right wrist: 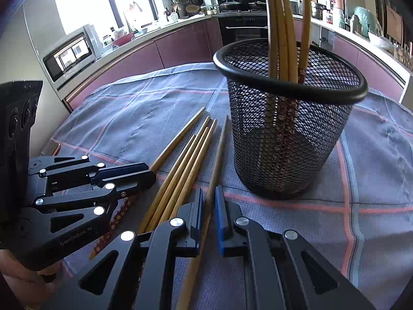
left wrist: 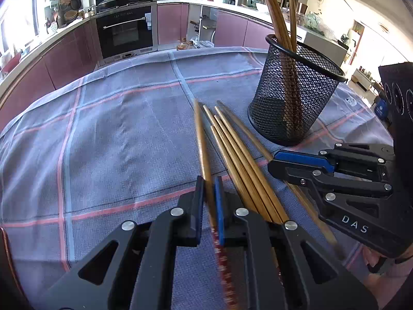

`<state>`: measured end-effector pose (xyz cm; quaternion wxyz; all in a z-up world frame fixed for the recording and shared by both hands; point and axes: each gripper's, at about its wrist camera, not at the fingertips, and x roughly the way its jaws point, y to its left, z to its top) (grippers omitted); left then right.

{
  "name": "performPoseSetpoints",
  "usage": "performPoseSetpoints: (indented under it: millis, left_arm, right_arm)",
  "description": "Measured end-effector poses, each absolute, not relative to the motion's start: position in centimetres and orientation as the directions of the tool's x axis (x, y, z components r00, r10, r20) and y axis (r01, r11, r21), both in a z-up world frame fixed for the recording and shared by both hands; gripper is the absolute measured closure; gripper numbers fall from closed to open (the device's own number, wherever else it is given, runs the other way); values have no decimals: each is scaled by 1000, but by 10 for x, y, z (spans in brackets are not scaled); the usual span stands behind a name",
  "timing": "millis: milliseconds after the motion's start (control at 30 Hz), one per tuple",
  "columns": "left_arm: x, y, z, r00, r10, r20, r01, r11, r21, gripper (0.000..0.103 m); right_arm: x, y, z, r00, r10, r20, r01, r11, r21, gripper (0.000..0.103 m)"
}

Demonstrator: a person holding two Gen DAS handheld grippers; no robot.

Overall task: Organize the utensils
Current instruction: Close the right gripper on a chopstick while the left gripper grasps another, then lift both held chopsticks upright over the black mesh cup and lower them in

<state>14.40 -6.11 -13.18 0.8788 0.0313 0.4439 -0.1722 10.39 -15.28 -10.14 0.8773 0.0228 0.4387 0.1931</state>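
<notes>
Several bamboo chopsticks (left wrist: 232,149) lie side by side on the blue-grey checked cloth (left wrist: 116,129). My left gripper (left wrist: 208,188) is shut on one chopstick (left wrist: 202,139) at the left of the bunch, its patterned red end trailing back under the fingers. My right gripper (right wrist: 209,196) is shut on the rightmost chopstick (right wrist: 219,152), which points toward the black mesh cup (right wrist: 284,134). That cup (left wrist: 291,98) stands upright just beyond and holds several chopsticks. Each gripper shows in the other's view: the right gripper (left wrist: 272,160), the left gripper (right wrist: 151,171).
The cloth-covered table ends at its far edge (left wrist: 180,51), with kitchen cabinets and an oven (left wrist: 126,33) behind. A microwave (right wrist: 69,51) sits on the counter at left. A person's hand (right wrist: 23,279) holds the left gripper's body.
</notes>
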Motion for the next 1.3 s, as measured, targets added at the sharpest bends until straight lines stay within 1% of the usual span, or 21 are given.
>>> performPoseSetpoints:
  millis: [133,333,467,667,800,833,933,1100,1133,1167,1300]
  left_arm:
    - [140,-54,-127,560,-291,-775,311,942,-128,95]
    - [124,-52,-121,555,-331,-763,342,927,-154,95]
    - [116,-52,-126,524,-352,-776,368,915,-166,95]
    - [114,-56,-134,496,-349,-795,390,908,-155,95]
    - [122,-60,-136,488,-349,-800,406,902,-145,91]
    - [124,-61,-136,483,-352,-802,413,899,-146,87]
    - [132,-63,-136,472,-359,-805,428,892,-148,85]
    - [145,-64,-137,461,-363,-810,421,893,-161,89]
    - [146,-65,-137,464,-357,-811,416,896,-157,93]
    - [146,-65,-136,467,-352,-811,411,899,-154,94]
    - [143,-64,-131,477,-364,-800,401,900,-170,95]
  right_arm:
    - [100,-162,-98,553,377,-743,-302,922,242,97]
    - [88,-163,-86,553,430,-713,-359,896,262,97]
    - [86,-157,-89,520,448,-727,-395,881,261,97]
    - [86,-155,-95,496,437,-750,-399,882,250,97]
    - [89,-152,-99,487,423,-764,-396,887,239,95]
    - [90,-153,-100,485,424,-765,-396,886,241,95]
    - [95,-151,-101,484,424,-766,-395,886,240,95]
    - [97,-152,-101,483,427,-765,-398,885,243,97]
    - [96,-153,-101,485,426,-764,-397,885,242,97]
    - [95,-153,-100,489,426,-761,-396,886,242,97]
    - [88,-160,-90,512,438,-739,-404,882,243,97]
